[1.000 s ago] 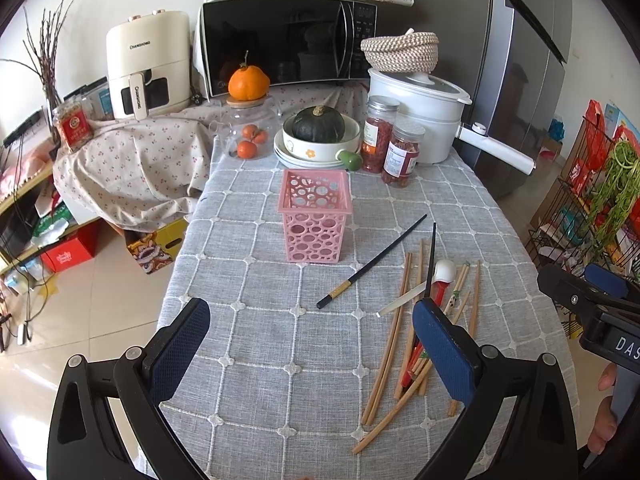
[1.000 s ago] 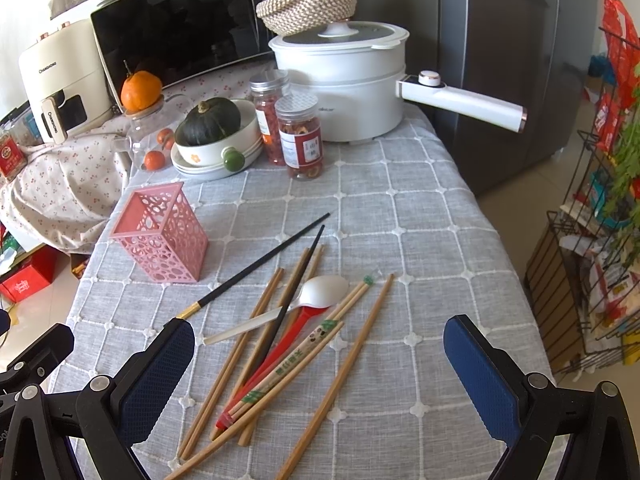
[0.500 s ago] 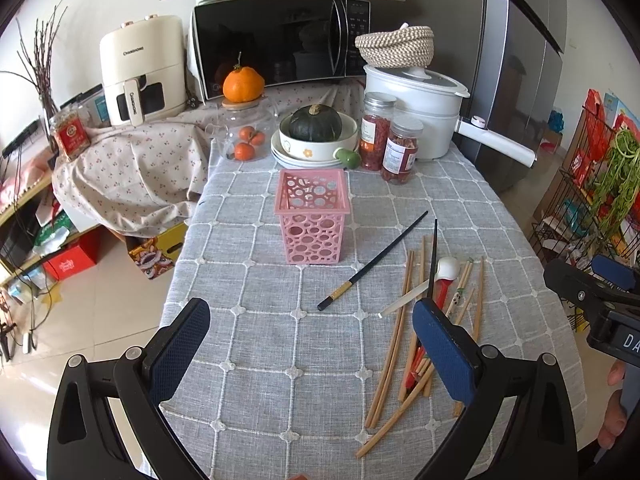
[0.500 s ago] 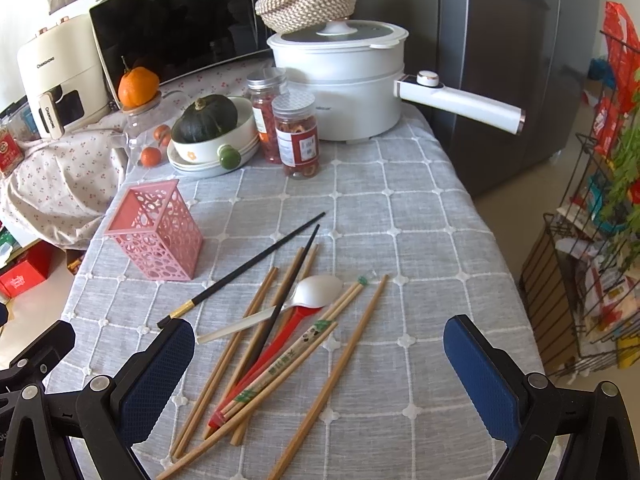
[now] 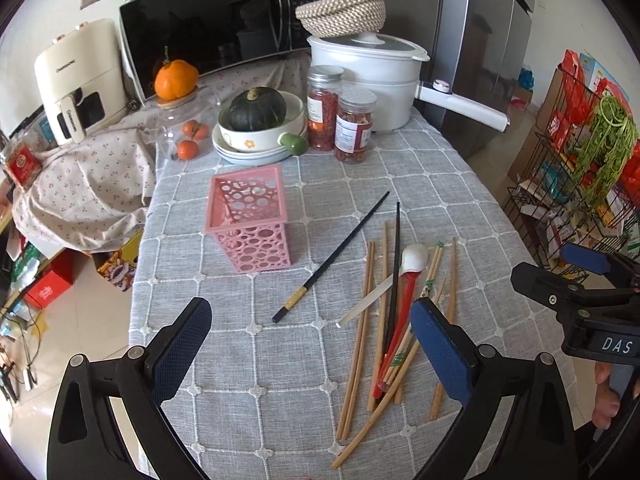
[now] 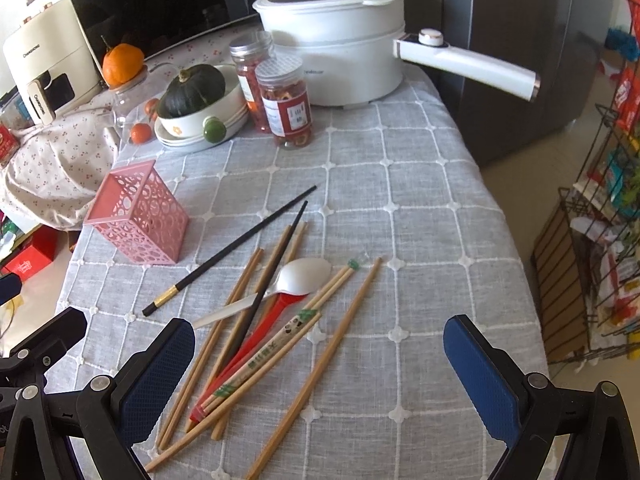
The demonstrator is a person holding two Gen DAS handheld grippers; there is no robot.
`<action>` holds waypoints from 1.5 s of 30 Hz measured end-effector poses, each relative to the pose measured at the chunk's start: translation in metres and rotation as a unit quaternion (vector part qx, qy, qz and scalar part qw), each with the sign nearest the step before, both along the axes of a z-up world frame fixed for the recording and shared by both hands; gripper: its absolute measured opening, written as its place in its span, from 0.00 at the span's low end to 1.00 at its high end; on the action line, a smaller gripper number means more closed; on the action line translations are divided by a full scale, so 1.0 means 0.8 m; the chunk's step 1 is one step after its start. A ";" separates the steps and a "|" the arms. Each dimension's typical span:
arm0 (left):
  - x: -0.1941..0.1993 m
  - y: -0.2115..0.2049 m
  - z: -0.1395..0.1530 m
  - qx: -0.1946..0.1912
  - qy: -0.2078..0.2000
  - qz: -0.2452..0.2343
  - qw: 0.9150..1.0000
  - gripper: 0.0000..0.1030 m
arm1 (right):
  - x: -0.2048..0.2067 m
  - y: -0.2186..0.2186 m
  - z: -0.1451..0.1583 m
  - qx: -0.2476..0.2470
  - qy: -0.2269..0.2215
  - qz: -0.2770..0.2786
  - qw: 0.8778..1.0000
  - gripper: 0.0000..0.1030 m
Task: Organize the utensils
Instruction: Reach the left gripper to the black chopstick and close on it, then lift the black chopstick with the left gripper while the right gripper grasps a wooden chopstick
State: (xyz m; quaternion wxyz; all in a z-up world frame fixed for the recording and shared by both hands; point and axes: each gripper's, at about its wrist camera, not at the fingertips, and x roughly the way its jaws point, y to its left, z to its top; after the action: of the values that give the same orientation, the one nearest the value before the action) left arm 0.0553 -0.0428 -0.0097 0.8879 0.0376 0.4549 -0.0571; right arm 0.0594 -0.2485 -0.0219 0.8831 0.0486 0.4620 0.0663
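Tongs: both are seen spread wide with nothing held; the left gripper (image 5: 312,344) is poised over the near cloth, the right gripper (image 6: 320,364) over the utensil pile, each with black arms and flat blue textured pads (image 6: 156,376).
Surface: a grey woven tablecloth (image 6: 400,208) is stitched in white squares with small flower knots.
Holder: a pink plastic basket (image 5: 250,224), square, upright and pierced with round holes, is seen left of the utensils; nothing can be made out inside it.
Black chopsticks: 1 slim black chopstick (image 5: 332,258) with a gold band lies apart, between basket and pile; a 2nd black chopstick (image 6: 266,284) is laid across the pile.
Pile: several bamboo chopsticks (image 6: 320,364), round and pale brown, are fanned loosely; a white spoon (image 6: 304,276) with a glossy oval bowl rests on a red flat-handled utensil (image 6: 256,344); 1 printed pair (image 6: 276,344) carries green marks.
Bowl: a cream ceramic bowl (image 5: 280,132) on stacked plates holds a dark green squash (image 5: 256,108).
Jars: 2 clear jars (image 5: 354,126) with lids hold red dried contents.
Pot: a white lidded pot (image 6: 340,52) with a long handle stands at the back right, a woven basket (image 5: 340,12) on top.
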 end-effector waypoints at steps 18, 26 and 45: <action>0.207 -0.099 -0.124 0.046 0.139 -0.060 0.987 0.23 | 0.065 -0.057 -0.068 0.052 0.102 -0.017 0.993 0.60; 0.251 -0.118 -0.168 0.050 0.152 -0.070 0.985 0.22 | 0.080 -0.067 -0.081 0.058 0.121 -0.026 0.991 0.59; 0.163 -0.078 -0.082 0.007 0.073 -0.069 0.995 0.05 | 0.081 -0.055 -0.087 0.037 0.125 -0.018 0.991 0.59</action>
State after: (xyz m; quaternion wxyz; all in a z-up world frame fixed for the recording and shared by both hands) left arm 0.1854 -0.1055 -0.0751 0.8458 0.0708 0.5155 -0.1178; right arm 0.1244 -0.2923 -0.0911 0.8172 0.0973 0.5648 0.0612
